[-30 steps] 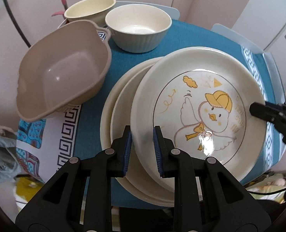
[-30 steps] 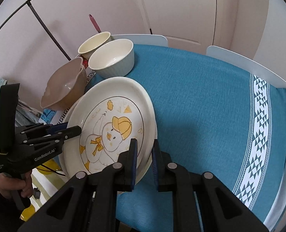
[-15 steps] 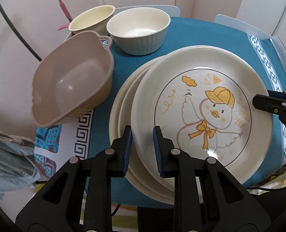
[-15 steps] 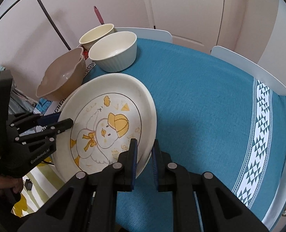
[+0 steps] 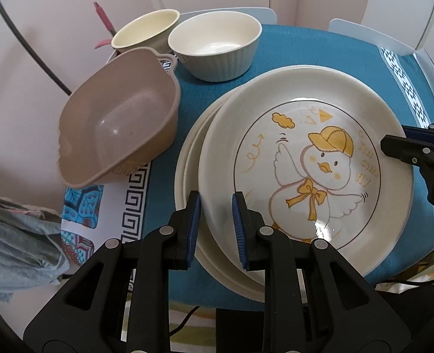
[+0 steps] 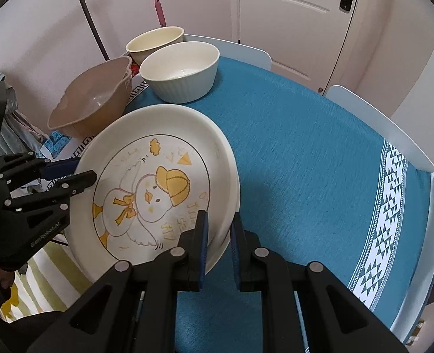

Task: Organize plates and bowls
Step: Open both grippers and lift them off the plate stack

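Starting at the left of the left wrist view, we are looking at a brown tub (image 5: 120, 117) overhanging the worktop (image 5: 319, 47) edge, with a cream bowl (image 5: 145, 29) and a white ribbed bowl (image 5: 217, 47) standing side by side behind it. Next comes the stack of plates (image 5: 192, 176), and on top of it the duck plate (image 5: 305, 164), sitting shifted to the right of the plates below.

We are holding that duck plate from both sides. Our left gripper (image 5: 215, 220) is clenching its near-left rim between the fingers (image 5: 194, 220), one finger over the plate and one under it. Our right gripper (image 6: 218, 241) is pinching the opposite rim, its fingers closed tightly on the edge; in the left view it is reaching in from the far right.

The plate is lying flat between the two grippers, so the line joining them is running straight across the plate. Neither hand is nearer than the other. We judge that any coming lift or shift is depending on both hands travelling together, or the plate will be tipping.
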The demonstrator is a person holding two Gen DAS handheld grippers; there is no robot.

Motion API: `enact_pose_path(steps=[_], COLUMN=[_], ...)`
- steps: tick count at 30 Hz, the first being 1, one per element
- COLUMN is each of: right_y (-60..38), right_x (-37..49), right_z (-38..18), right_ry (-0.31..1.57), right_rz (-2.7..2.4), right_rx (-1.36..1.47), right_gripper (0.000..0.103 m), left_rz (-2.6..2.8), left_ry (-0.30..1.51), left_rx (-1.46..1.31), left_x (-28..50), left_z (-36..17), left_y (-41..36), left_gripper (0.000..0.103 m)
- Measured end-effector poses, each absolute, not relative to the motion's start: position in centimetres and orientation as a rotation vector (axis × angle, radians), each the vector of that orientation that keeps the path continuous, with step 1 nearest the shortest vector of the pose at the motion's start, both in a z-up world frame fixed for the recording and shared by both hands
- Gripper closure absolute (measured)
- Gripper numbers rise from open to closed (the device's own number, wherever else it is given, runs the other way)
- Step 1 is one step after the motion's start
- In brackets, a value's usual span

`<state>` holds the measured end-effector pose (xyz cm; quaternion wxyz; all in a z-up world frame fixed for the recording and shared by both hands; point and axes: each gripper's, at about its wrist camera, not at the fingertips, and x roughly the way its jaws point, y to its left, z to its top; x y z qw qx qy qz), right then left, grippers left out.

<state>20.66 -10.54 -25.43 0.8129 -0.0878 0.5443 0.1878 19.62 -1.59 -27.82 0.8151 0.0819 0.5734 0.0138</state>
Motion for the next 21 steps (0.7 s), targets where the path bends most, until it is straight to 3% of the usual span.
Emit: enact_pose_path(steps=[21], right_y=[-9.5], right_x=[20.5], right_z=[-26.4], right_ry=[1.176], right_rz=[0.385], right_rx=[-0.269], right_gripper=[0.089], left_rz=[0.066], left_ry=[1.214], left_rx=[0.226], left_x=[18.7], left_z=[-27.2], left_y=[-2.0], left_gripper=[0.084])
